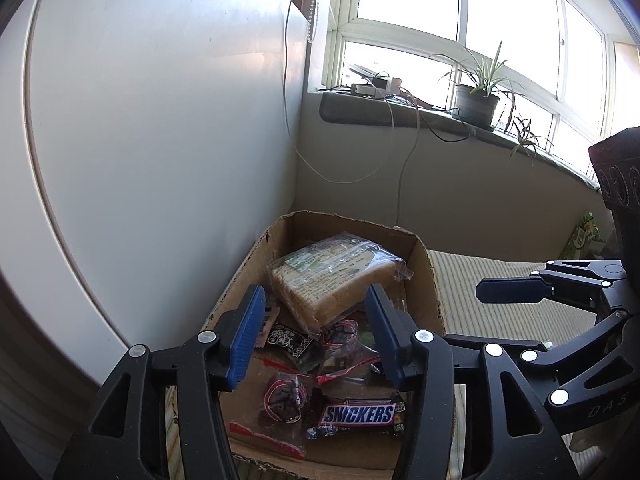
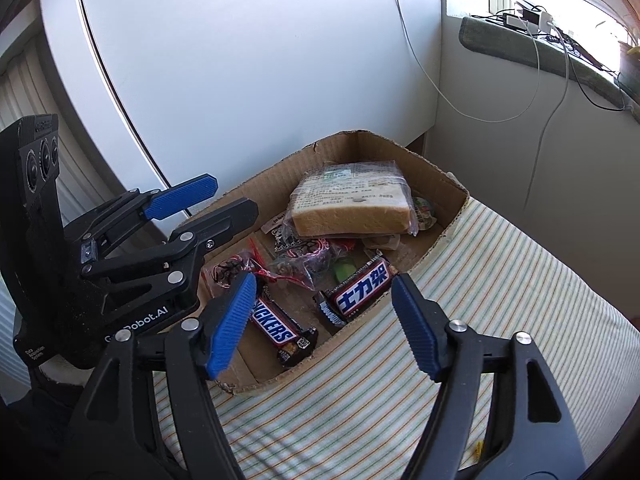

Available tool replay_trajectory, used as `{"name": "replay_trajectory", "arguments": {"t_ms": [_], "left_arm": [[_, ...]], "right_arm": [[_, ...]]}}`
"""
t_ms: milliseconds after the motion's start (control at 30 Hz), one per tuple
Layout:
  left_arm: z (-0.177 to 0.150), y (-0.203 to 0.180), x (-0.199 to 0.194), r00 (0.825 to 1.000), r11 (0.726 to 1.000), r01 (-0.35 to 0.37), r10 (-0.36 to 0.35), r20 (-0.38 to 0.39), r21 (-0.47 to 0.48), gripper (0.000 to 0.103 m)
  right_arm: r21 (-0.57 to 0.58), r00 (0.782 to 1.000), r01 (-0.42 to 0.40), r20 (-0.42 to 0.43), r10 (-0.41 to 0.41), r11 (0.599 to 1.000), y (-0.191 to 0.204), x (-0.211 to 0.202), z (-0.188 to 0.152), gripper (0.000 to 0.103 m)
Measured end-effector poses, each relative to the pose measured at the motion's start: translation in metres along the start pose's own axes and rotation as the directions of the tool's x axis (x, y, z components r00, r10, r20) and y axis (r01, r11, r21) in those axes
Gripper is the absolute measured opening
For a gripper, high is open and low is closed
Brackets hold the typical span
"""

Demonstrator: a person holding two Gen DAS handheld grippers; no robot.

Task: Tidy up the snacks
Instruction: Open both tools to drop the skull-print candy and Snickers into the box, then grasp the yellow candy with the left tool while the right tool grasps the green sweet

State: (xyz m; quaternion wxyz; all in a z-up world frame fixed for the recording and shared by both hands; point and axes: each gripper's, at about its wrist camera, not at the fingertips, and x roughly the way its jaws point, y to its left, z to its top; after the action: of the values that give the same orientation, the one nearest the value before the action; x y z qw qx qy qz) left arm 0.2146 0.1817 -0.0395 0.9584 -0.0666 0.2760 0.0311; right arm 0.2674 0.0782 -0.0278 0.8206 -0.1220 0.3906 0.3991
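in the left wrist view, the left gripper [image 1: 316,332] hangs just over the cardboard box [image 1: 430,280], its blue pads parted with nothing pressed between them. below lie a snickers bar [image 1: 358,416], a clear red-striped packet [image 1: 284,398] and a bagged slice of bread [image 1: 336,280] towards the far wall. the right gripper [image 1: 508,316] reaches in from the right, above the striped cloth [image 1: 500,300].

in the right wrist view, the right gripper [image 2: 324,324] stands wide and empty over the box's near edge. a second snickers bar [image 2: 360,288] with chinese lettering leans inside that wall; the first lies beside it, the bread behind. the left gripper [image 2: 212,200] sits at left, fingers apart.
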Motion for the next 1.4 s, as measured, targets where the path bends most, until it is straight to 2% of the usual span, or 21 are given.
{"name": "replay_trajectory", "arguments": {"t_ms": [67, 167, 467, 833, 1000, 1067, 1200, 1267, 1400], "left_arm": [[0.001, -0.002, 0.000, 1.000, 1.000, -0.001, 0.001, 0.004, 0.003, 0.059], [0.000, -0.007, 0.001, 1.000, 1.000, 0.006, -0.006, 0.003, 0.012, 0.059], [0.005, -0.033, -0.004, 0.999, 0.998, 0.048, -0.049, 0.018, 0.043, 0.062], [0.001, -0.088, -0.008, 0.985, 0.978, 0.172, -0.172, -0.012, 0.115, 0.062], [-0.010, -0.121, -0.002, 0.964, 0.951, 0.263, -0.253, -0.082, 0.160, 0.062], [-0.016, -0.135, 0.002, 0.950, 0.935, 0.305, -0.287, -0.121, 0.180, 0.062], [-0.030, -0.163, 0.009, 0.925, 0.902, 0.368, -0.329, -0.190, 0.227, 0.053], [-0.037, -0.174, 0.012, 0.912, 0.887, 0.395, -0.347, -0.221, 0.240, 0.048], [-0.048, -0.192, 0.024, 0.877, 0.859, 0.451, -0.376, -0.300, 0.241, 0.041]], "right_arm": [[0.006, 1.000, 0.008, -0.001, -0.008, 1.000, -0.006, -0.003, -0.002, 0.078], [0.007, 1.000, 0.019, -0.004, -0.019, 1.000, -0.012, -0.006, -0.008, 0.083], [0.034, 0.997, 0.081, 0.018, -0.081, 0.996, -0.040, -0.032, -0.029, 0.083], [0.161, 0.979, 0.195, 0.021, -0.201, 0.968, -0.103, -0.077, -0.071, 0.083], [0.189, 0.972, 0.233, -0.013, -0.235, 0.954, -0.127, -0.086, -0.096, 0.083], [0.185, 0.970, 0.244, -0.030, -0.243, 0.952, -0.133, -0.087, -0.107, 0.083], [0.161, 0.967, 0.255, -0.067, -0.247, 0.953, -0.141, -0.083, -0.126, 0.083], [0.149, 0.968, 0.249, -0.080, -0.239, 0.957, -0.142, -0.081, -0.133, 0.079], [0.141, 0.973, 0.216, -0.114, -0.201, 0.966, -0.148, -0.071, -0.143, 0.061]]}}
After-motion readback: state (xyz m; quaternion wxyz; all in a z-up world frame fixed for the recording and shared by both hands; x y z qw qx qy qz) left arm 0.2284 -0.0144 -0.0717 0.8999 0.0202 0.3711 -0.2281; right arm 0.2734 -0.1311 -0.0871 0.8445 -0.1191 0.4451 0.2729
